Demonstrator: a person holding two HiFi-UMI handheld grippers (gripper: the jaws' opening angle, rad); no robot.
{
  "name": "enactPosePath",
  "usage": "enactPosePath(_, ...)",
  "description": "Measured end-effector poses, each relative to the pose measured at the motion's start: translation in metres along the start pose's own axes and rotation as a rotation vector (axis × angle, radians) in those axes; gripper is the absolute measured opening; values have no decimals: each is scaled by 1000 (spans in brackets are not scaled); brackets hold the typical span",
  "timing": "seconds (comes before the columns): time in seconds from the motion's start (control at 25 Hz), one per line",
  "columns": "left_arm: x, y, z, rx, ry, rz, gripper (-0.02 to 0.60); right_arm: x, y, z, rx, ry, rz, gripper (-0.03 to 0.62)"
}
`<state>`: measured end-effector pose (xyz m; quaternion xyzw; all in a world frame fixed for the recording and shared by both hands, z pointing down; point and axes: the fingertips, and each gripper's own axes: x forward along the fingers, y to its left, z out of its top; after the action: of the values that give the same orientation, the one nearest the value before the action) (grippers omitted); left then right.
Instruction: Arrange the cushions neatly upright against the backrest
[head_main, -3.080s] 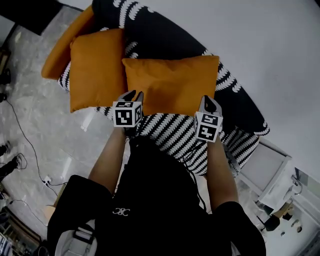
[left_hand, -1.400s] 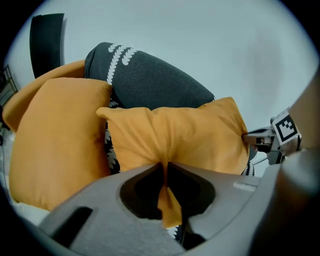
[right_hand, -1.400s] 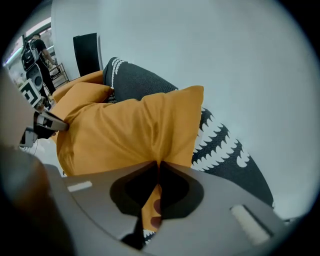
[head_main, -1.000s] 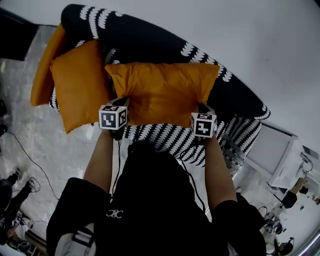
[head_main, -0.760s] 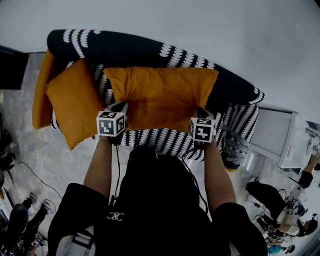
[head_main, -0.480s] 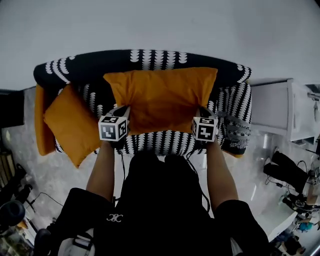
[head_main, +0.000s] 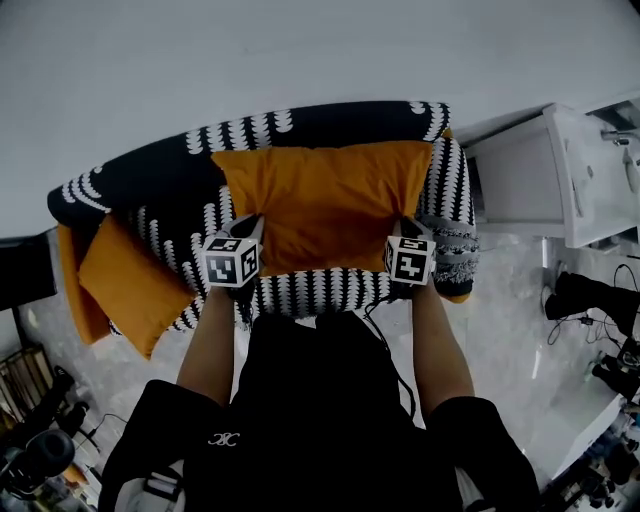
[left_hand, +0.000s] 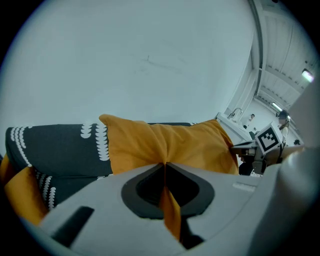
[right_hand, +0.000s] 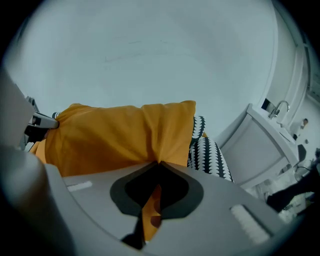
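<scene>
Black sofa with white scallop-pattern fabric (head_main: 310, 290) runs left to right under me, with its backrest on the far side.

The big orange fabric cushion (head_main: 325, 205) is over the right half of the seat. Its far edge is up by the backrest, but I can't tell if it touches. My judgement is that it's light, soft and floppy, and the cover is loose enough to bunch. It won't slip out easily, but it will sag between the two grip points and may slump once let go. The best hold is on the near corners or the seam edge, one per side, as it is held now. Gripping thin cover cloth only means the filling can shift, so it needs pressing back against the backrest to stand.

It is a plain orange rectangle, wider than it is deep, with no print. It is plump in the middle, and creases fan out from each pinched corner (left_hand: 165, 142) (right_hand: 115, 135).

A second, smaller orange fabric cushion (head_main: 130, 285) lies tilted at the left end of the seat, well apart from the held one. It is not upright yet.

My left tool (head_main: 250, 225) is clamped narrow on the cushion's near-left corner, with a fold of orange cloth between the jaws (left_hand: 164, 167). My right tool (head_main: 405, 225) is the same, closed tight on the near-right corner cloth (right_hand: 157, 167).
</scene>
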<state>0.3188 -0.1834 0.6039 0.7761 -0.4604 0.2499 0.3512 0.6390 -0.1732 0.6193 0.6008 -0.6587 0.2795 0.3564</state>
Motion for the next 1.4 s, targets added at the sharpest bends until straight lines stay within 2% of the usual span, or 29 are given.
enactPosePath(0.28, 38, -37, 25, 0, -12, 47, 17, 31, -56, 21, -9, -22, 29, 18)
enactPosePath(0.68, 90, -25, 43, -39, 15, 126, 17, 92, -75, 43, -56, 3, 94, 18)
enactPosePath(0.84, 106, -18, 27, -51, 69, 132, 17, 115, -73, 36, -69, 35, 112, 18)
enactPosePath(1.0, 114, -12, -7, -74, 141, 150, 17, 135, -67, 20, -85, 91, 115, 18)
enactPosePath(1.2, 131, -3, -41, -116, 191, 187, 18, 161, -67, 1, -83, 130, 111, 18)
enactPosePath(1.28, 133, 3, -47, -127, 200, 209, 45, 166, -66, -1, -73, 130, 107, 20)
enactPosePath(1.4, 124, 12, -52, -170, 170, 224, 80, 162, -62, -3, -42, 134, 105, 46)
